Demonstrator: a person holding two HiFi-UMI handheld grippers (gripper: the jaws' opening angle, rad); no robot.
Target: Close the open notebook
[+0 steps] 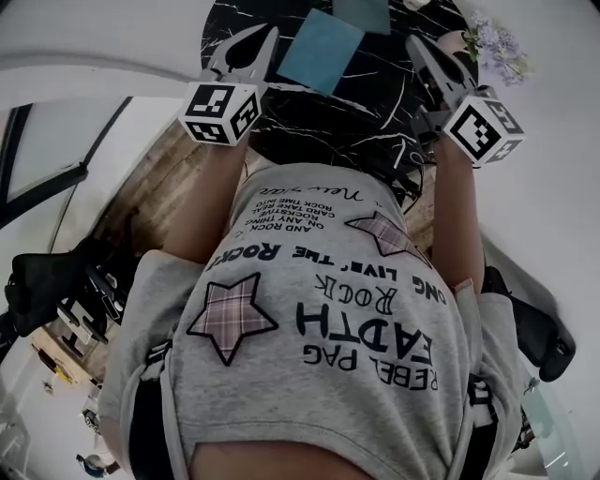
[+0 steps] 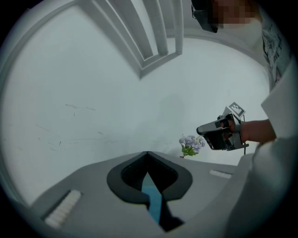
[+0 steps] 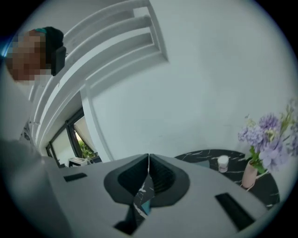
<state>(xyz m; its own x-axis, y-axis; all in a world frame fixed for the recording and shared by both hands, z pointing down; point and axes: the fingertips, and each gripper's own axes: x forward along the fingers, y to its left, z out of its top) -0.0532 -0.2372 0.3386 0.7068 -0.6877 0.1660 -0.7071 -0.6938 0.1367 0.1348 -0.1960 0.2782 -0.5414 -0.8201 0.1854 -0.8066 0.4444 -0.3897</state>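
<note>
Notebook (image 1: 321,49) flat on far half of black marble table (image 1: 375,112), teal cover up, no pages showing; reads as closed already. Second teal piece (image 1: 362,11) just beyond it at far right corner, touching or overlapping, can't tell which, nor what it is.

Judged step: closing done or as good as done. Both grippers up off the table on the near side, neither in contact with the notebook. Next move, as a guess: little more than a check for a flat-lying cover. In case of a springy cover, press down with closed tips near the free edge, staying clear of the flowers (image 1: 497,45) at far right.

Left gripper (image 2: 148,153): jaws together, tips meeting, nothing clamped. Only a blue strip of the notebook visible well below, through the gap behind the tips. Aimed roughly level at a plain white wall (image 2: 93,93). Left of the notebook in the head view, apart from it.

Right gripper (image 3: 148,157): jaws fully together too, empty. Marble top and a sliver of teal visible through the slot beneath. Right of the notebook, well apart. Pink vase (image 3: 250,173) and small white jar (image 3: 223,162) on the table to its right, untouched.
</note>
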